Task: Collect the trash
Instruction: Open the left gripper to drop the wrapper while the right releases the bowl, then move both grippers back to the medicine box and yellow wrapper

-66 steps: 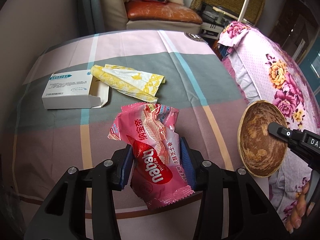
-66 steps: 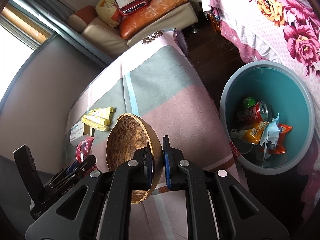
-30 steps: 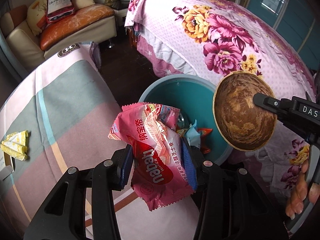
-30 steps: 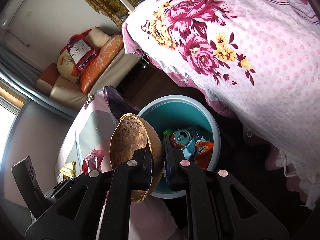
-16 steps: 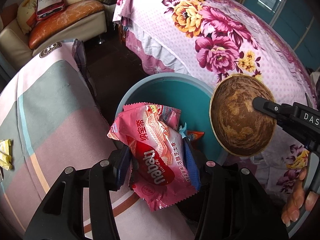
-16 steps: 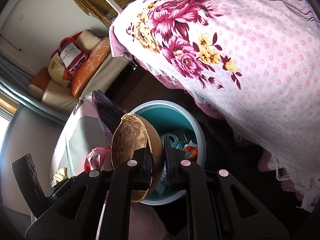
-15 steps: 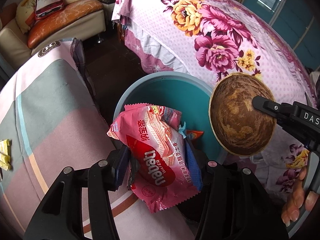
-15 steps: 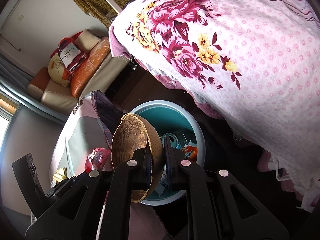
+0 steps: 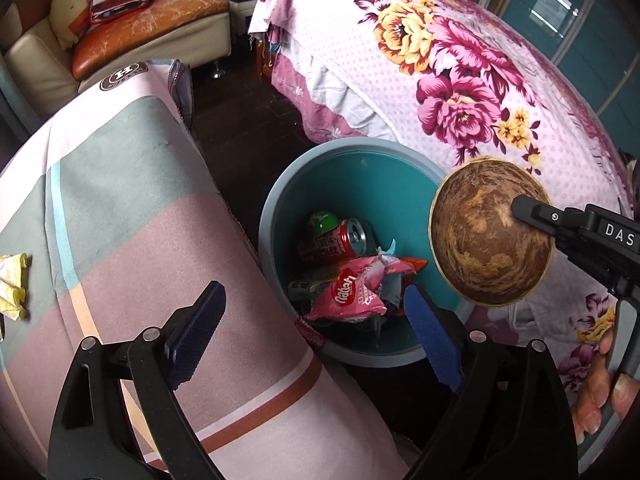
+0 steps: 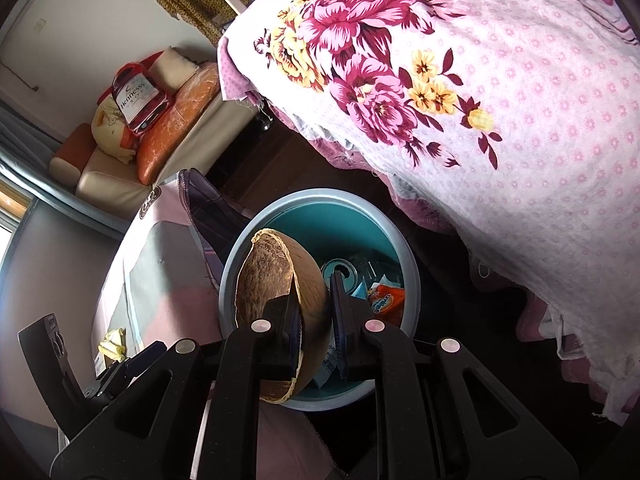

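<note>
Dropped from the left gripper [image 9: 312,336], now wide open, the pink wafer wrapper [image 9: 352,296] lies inside the bin [image 9: 280,200]. Right gripper [image 10: 314,320] clamps the coconut shell [image 10: 276,280] above its rim; released off-centre, it could bounce out.

Left wrist camera looks steeply down past the table [image 9: 132,240] edge into the teal bin [image 9: 276,208], close above it. Right wrist camera peers down from higher up, at the bin's [image 10: 408,264] opposite side. Both share bin, bed and sofa.
</note>
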Motion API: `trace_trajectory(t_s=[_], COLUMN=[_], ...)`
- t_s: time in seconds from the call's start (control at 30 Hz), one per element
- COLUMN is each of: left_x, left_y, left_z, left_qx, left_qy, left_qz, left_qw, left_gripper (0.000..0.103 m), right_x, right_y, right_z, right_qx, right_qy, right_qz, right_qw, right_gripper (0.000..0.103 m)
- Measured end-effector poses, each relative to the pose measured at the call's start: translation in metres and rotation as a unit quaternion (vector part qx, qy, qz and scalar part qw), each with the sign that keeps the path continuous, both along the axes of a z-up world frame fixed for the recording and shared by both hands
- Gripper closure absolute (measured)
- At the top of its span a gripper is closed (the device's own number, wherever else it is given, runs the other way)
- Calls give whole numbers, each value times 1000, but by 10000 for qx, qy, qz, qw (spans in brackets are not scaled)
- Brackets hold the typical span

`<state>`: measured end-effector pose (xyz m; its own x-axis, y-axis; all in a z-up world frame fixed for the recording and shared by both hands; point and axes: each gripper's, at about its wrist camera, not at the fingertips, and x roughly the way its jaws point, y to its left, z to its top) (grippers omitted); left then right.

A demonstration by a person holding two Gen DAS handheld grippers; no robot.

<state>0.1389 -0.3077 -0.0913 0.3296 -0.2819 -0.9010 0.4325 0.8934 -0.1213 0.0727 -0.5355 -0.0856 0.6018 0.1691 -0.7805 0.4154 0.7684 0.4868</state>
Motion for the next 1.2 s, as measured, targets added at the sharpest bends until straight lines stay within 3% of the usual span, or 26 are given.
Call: trace_trajectory(t_s=[0.37, 0.5, 0.57, 0.7, 0.87, 1.2], left_x=[2, 2, 2, 2, -3, -13], left_y=[29, 38, 43, 55, 73, 125], left_z=[-9, -8, -8, -8, -7, 8], left_qx=[-53, -105, -123, -161, -209, -443], left_qy=[168, 159, 167, 210, 216, 154], left_qz=[170, 240, 301, 433, 576, 937], left_qw=[9997, 9995, 9993, 9987, 9979, 9945], left_gripper=[11, 11, 11, 9, 9, 9], right_x=[17, 21, 22, 18, 12, 14], right_y=[27, 35, 38, 40, 44, 89], right_z=[-18, -17, -14, -9, -2, 15], right_qx=[-74, -145, -186, -247, -312, -431], right_qy=[326, 387, 397, 408, 431, 524], right_qz=[245, 291, 288, 246, 212, 559], right_qw=[9991, 9987, 9986, 9986, 9984, 9961], right_gripper=[84, 75, 60, 54, 32, 26])
